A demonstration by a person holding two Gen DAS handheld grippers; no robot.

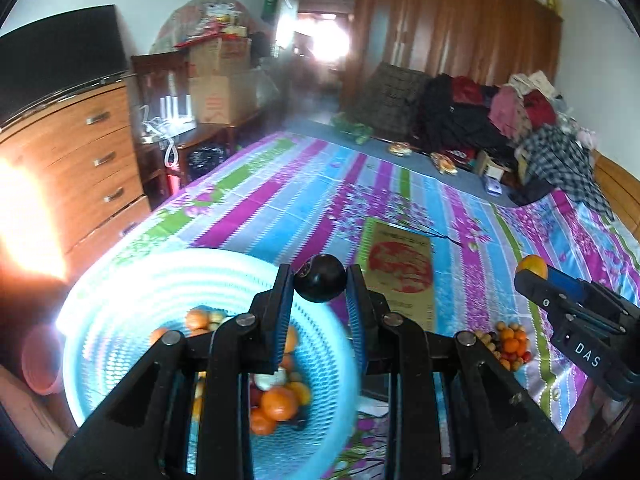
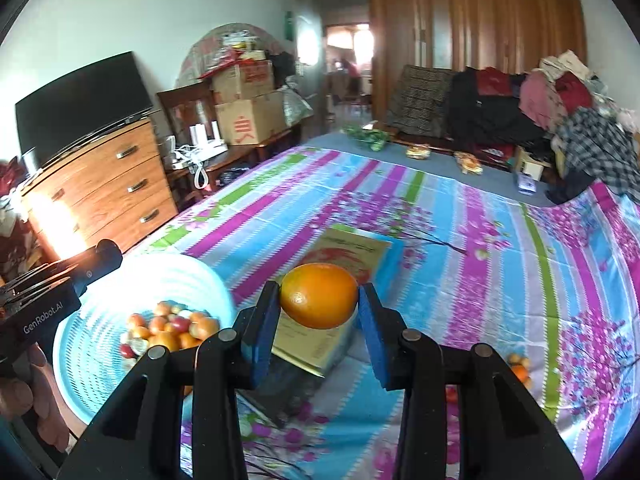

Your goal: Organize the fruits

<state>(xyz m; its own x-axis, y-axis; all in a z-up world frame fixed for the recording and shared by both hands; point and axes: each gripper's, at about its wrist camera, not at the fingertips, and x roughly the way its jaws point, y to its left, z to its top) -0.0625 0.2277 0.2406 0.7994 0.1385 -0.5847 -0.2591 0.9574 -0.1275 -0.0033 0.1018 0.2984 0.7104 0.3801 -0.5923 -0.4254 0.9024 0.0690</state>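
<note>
A dark, nearly black round fruit (image 1: 320,283) is clamped between the blue pads of the left gripper (image 1: 320,286), whose jaws are drawn almost fully together on it; the fruit is held in the air above the far rim of a pale blue perforated basket (image 1: 120,280). An orange (image 2: 319,295) is pinched in the same way by the right gripper (image 2: 319,300), its jaws set a little wider to fit the larger fruit, and it is carried above a flat gold-and-red box (image 2: 344,248) that lies on the bed.

In the basket a heap of fruit (image 2: 168,328) is gathered toward the near side — mostly oranges, with some small red and pale pieces among them. A second, smaller cluster of loose fruit (image 1: 510,344), orange, red and yellowish, is left on the bedspread (image 2: 480,240) to the right of the box, well apart from the basket.

The floral, striped bedspread is spread over the whole bed. At the far end a pile of clothes (image 2: 560,120) and a dark patterned cushion (image 2: 420,96) are stacked against a wooden wardrobe (image 2: 480,20). To the left a wooden chest of drawers (image 2: 112,188) with a television (image 2: 80,104) on it is seen, and beyond it cardboard boxes (image 2: 248,104) are piled on a low desk. A hand (image 2: 28,396) is visible at the left edge of the right wrist view, under the left gripper's body.
</note>
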